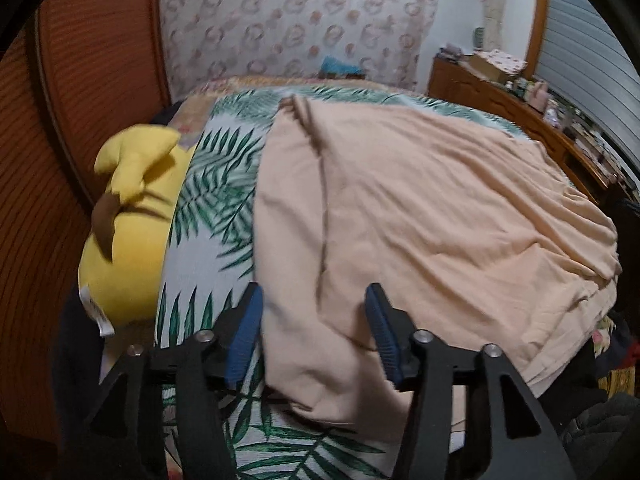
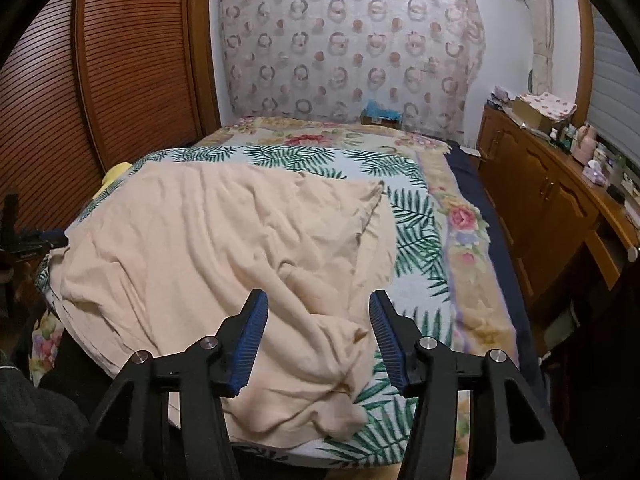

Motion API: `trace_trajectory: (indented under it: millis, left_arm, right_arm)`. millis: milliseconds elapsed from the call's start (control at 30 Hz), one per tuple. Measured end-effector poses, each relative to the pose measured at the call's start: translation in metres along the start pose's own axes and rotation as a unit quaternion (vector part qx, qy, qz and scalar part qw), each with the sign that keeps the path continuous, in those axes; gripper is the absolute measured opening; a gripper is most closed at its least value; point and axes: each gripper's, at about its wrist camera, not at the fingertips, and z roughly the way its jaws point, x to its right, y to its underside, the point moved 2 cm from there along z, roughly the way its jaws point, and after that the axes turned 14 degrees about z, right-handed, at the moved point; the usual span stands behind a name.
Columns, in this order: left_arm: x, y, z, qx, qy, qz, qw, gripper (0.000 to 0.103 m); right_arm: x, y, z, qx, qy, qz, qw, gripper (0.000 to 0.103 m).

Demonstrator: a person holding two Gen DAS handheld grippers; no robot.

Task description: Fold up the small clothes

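Observation:
A peach garment [image 1: 420, 208] lies spread and wrinkled on a leaf-print bedspread [image 1: 212, 200]. My left gripper [image 1: 314, 292] hangs open over the garment's near left part, which bunches into a fold below the blue pads [image 1: 246, 332] without being pinched. In the right wrist view the same garment [image 2: 208, 240] covers the bed's left half. My right gripper [image 2: 319, 296] is open above its crumpled near right corner, and nothing is clamped between its pads [image 2: 388, 336]. The tip of the left gripper [image 2: 48, 236] shows at the garment's far left edge.
A yellow plush toy [image 1: 128, 240] lies at the bed's left edge beside wooden slatted doors [image 2: 120, 60]. A floral blanket [image 2: 460, 220] borders the bedspread on the right. A wooden dresser [image 2: 560, 200] with clutter on top stands along the right wall. A patterned curtain [image 2: 348, 48] hangs behind.

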Motion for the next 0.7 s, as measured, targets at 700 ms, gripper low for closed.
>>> trace_trajectory:
  millis: [700]
  left_arm:
    - [0.011,0.002,0.005,0.014,0.031,-0.01,0.9994,0.027]
  right_arm:
    - [-0.027,0.019,0.034,-0.033,-0.024,-0.008,0.999,0.055]
